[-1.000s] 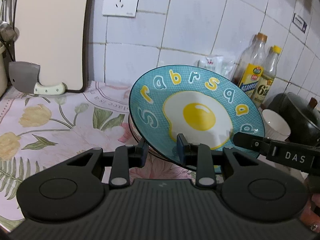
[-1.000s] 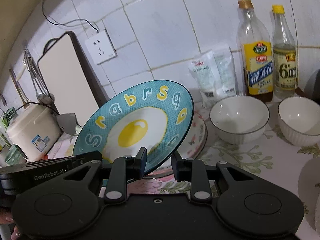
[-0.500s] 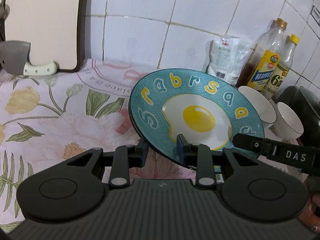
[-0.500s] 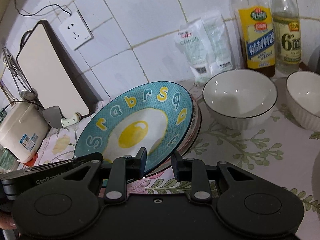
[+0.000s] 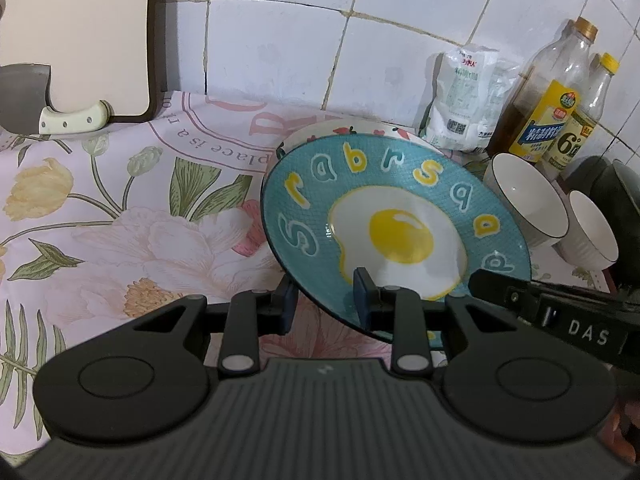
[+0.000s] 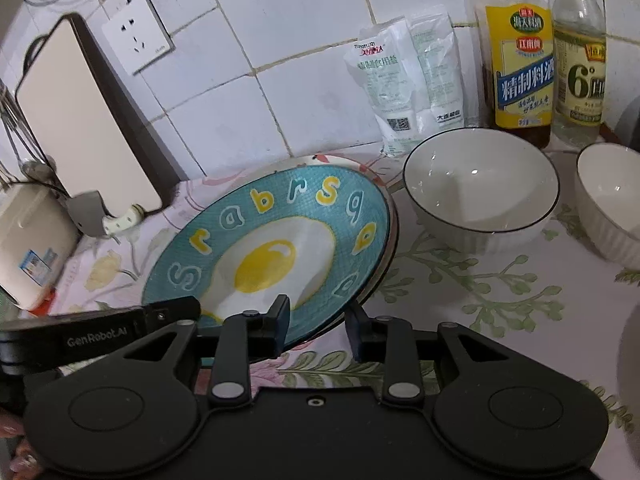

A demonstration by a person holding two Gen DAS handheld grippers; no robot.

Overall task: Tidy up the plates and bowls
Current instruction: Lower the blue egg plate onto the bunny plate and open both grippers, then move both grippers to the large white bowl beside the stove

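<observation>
Left jaws clamped on tilted teal plate (image 5: 396, 216), right jaws just opened

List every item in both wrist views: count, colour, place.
egg plate: one, teal with a yellow yolk, lying on the floral plate.
floral plate: one, white with red, under the egg plate.
bowls: two, white, right of the plates.
bottles: two, clear with yellow labels, at the wall.
salt bags: white, against the tiles.
cutting board: one, beige, leaning on the wall.
cleaver: one, grey blade, by the board.
tablecloth: flowered, over the counter.
left gripper: black, gripping the egg plate's rim.
right gripper: black, jaws just opening, rim between them.
</observation>
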